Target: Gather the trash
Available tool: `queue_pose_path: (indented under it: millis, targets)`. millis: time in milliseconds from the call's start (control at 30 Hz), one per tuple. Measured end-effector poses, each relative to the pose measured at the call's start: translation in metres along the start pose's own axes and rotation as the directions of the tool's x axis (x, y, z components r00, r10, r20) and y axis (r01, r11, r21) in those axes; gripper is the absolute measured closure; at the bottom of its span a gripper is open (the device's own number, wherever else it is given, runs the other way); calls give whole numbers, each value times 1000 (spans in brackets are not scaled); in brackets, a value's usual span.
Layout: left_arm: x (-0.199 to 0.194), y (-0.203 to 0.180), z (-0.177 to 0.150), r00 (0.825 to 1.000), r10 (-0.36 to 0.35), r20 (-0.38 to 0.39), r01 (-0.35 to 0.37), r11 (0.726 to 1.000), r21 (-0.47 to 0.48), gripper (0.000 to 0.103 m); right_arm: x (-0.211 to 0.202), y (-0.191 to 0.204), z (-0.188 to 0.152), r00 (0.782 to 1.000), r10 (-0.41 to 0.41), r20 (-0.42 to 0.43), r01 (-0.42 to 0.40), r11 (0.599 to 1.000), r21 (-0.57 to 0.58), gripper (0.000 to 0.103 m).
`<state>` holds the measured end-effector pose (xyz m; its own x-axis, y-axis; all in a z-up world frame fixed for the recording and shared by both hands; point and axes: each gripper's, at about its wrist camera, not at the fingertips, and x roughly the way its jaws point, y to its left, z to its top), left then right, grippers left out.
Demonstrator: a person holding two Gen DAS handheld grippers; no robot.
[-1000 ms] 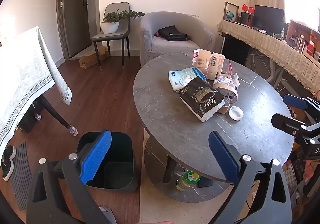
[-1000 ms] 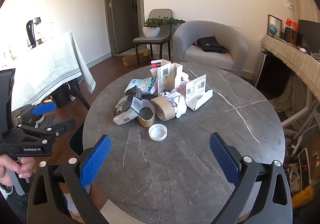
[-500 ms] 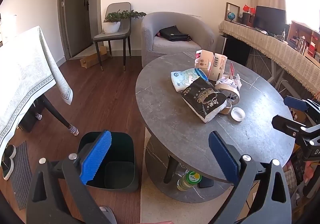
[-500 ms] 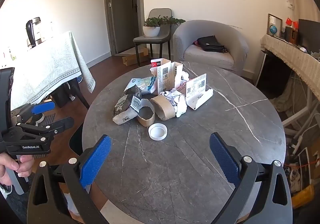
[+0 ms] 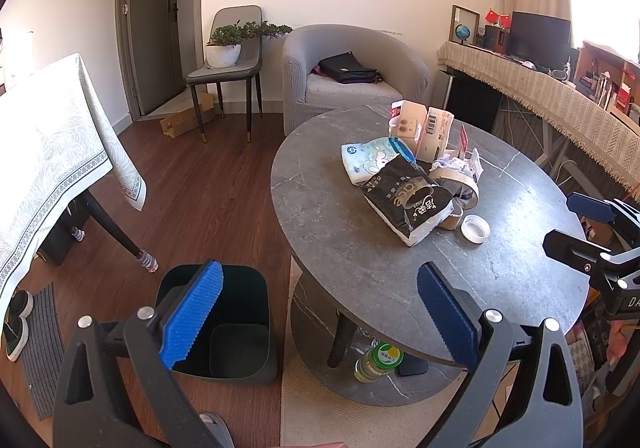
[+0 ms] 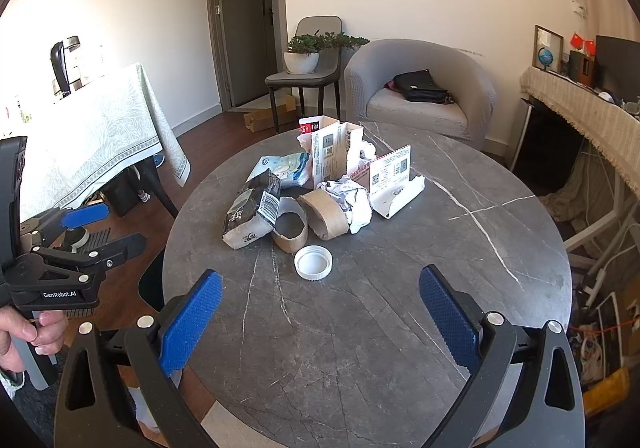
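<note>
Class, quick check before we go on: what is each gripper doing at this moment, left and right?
Left gripper: open, holding nothing, hovering above the dark green plastic bin.
Right gripper: open, holding nothing, above the round grey stone table.

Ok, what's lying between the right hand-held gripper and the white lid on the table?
Nothing: in the right wrist view only bare grey tabletop lies between the open right hand-held gripper and the white lid.

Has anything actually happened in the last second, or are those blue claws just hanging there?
Almost nothing. The left gripper drifted slightly, so the round grey marble table slid a little rightward in its view. The right gripper barely moved. Both stayed open and empty; the pile of wrappers and cardboard and the dark green bin are untouched.
</note>
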<state>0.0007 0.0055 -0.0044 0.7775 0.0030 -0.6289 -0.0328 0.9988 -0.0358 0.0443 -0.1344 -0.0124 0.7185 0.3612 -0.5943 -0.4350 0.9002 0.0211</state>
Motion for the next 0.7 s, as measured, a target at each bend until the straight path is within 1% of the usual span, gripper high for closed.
queue_pose_path:
  millis: [700]
  targets:
    - [-1,-1,2,1000,-3,1,3,1000,-4,4,-1,-2,-1,1000,-1,0,1,1000,0,3]
